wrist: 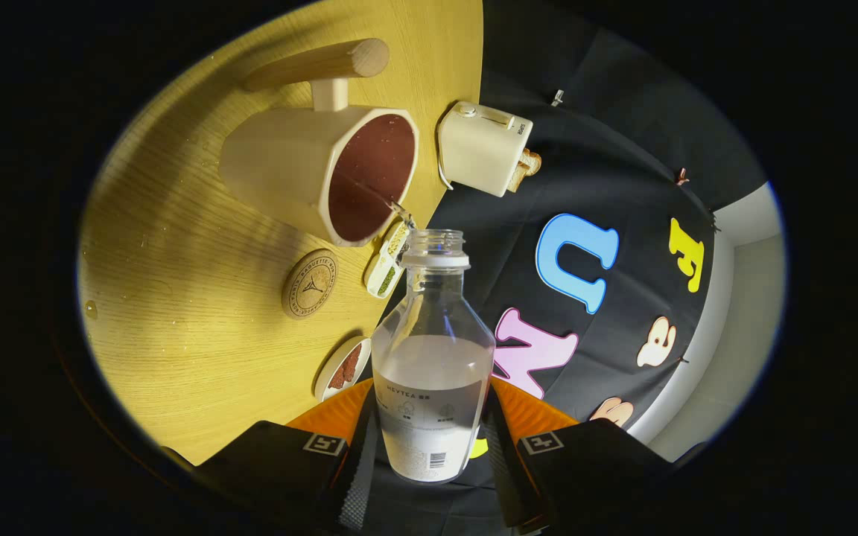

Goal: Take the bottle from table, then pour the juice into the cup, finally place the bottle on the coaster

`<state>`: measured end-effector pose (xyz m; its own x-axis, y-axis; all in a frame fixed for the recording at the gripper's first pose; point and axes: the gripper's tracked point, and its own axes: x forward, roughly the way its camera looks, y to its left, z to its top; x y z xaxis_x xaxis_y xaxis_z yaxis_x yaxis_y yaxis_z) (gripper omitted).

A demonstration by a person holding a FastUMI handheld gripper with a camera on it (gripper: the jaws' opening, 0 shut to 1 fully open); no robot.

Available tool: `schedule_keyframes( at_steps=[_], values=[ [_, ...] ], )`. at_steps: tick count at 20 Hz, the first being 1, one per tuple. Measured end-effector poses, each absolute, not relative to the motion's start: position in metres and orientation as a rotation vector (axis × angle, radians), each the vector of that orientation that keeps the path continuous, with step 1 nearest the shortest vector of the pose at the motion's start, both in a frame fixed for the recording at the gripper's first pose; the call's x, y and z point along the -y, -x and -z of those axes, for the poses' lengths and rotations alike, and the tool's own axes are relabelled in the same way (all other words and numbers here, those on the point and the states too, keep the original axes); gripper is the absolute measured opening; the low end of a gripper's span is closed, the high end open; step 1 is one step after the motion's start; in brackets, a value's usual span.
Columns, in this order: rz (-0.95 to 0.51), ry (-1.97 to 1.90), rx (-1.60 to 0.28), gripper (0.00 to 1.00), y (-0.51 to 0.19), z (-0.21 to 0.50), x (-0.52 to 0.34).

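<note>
The bottle (433, 357) is held clamped between the tongs (429, 447), tilted, its open mouth at the cup (325, 175) rim ahead. Pouring is judged underway; placement on the coaster (309, 284), ahead on the table (176, 335), remains.

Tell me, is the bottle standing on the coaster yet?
No: the bottle is held tilted between the hand-held gripper's fingers, while the coaster lies bare on the table beside the cup.

Single fisheye view riding on the hand-held gripper (429, 447), facing forward along its two fingers, which clamp the bottle (433, 365) close to the lens. Camera rolled sideways: the table (176, 298) runs tilted beside the bottle, cup (325, 175) just beyond its mouth, booth wall opposite.
</note>
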<state>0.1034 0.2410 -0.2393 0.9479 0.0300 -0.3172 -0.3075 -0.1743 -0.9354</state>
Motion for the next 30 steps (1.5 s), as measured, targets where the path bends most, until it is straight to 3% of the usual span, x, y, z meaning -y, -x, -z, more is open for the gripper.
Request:
schedule_keyframes(
  at_steps=[30],
  values=[
    [-0.411,1.948,0.002,0.70,-0.106,0.227,-0.270]
  ],
)
